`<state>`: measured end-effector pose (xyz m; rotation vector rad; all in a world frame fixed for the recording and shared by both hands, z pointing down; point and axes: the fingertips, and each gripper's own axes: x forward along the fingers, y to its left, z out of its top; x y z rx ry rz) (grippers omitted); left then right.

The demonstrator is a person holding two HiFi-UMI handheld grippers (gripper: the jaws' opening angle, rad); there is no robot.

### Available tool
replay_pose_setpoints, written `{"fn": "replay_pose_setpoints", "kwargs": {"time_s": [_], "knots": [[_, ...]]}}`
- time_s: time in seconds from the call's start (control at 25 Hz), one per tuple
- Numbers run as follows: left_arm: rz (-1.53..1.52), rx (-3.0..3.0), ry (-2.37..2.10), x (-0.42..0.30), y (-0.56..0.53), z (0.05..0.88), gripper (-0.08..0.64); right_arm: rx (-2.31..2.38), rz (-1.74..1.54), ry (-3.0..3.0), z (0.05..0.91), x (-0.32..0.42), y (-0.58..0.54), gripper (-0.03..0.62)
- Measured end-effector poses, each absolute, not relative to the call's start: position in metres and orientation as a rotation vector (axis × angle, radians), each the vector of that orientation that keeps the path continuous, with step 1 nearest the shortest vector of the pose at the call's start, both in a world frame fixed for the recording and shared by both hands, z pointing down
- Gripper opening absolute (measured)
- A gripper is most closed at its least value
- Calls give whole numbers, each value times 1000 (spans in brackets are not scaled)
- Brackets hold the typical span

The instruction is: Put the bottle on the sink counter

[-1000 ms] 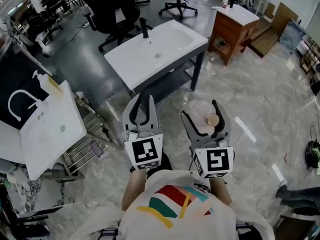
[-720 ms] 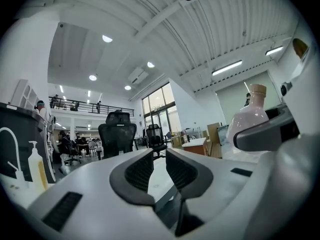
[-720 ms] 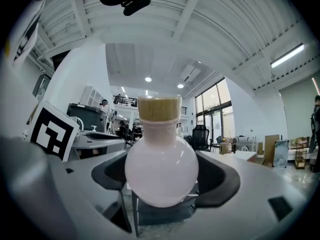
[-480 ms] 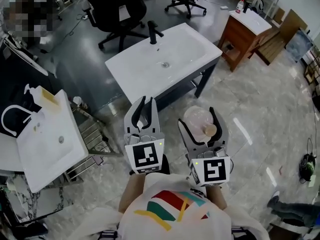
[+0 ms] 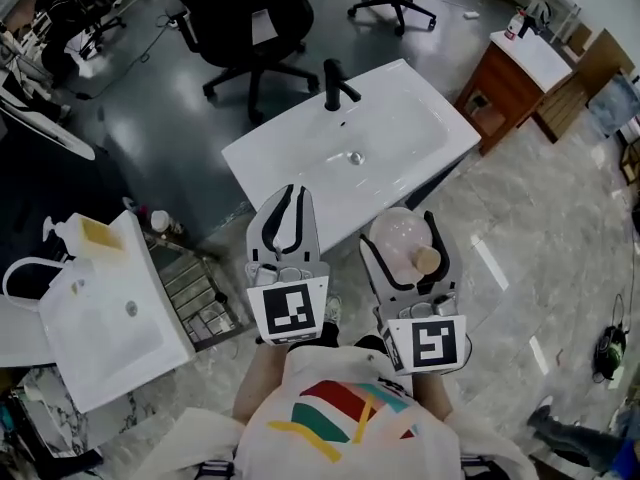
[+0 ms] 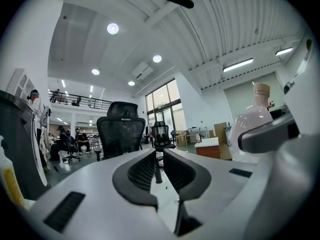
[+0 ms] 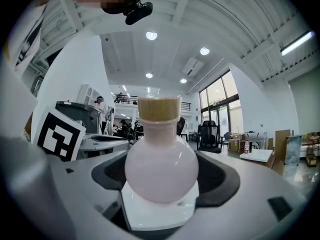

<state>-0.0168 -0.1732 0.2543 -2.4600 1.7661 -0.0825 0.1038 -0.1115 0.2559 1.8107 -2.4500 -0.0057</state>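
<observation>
Head view puts us at the near edge of a white desk (image 5: pixel 268 163) with a sink basin (image 5: pixel 395 118) sunk into it and a black tap (image 5: pixel 338 78) at its far side.

The right hand-held gripper (image 5: pixel 400 230) has its 2 jaws spread wide and pinches the bottle (image 5: pixel 396 238) by its round body. The bottle is pale and glassy, with a short neck and a tan cork (image 5: pixel 428 259). It hangs in the air over the front edge of the desk and does not rest on it. In the right gripper view the round body fills the gap between the jaws, 1 dark jaw curving round each side, and the cork is uppermost.

The left hand-held gripper (image 5: pixel 291 192) is just beside the right one, also over the front of the desk. In the left gripper view its 2 jaws are drawn almost together, with only a thin slit between them and nothing held there. Through the slit we see the tap, and the bottle shows at that view's right edge.

Each hand-held gripper carries a marker cube (image 5: pixel 288 308) close to our body. Beyond the desk 2 black office chairs (image 5: pixel 250 18) stand on the dark floor (image 5: pixel 150 98). A wooden cabinet (image 5: pixel 500 93) with a white top stands to the right, and a second sink unit (image 5: pixel 110 318) stands at our lower left.
</observation>
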Motion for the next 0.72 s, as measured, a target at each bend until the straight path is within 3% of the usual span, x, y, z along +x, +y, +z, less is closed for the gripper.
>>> {"fn": "replay_pose_setpoints", "kwargs": {"time_s": [0.72], "knots": [[-169,-2374,1818,-19,-233,252,60,1698,-27,-2534,257,97,-187,387]]}}
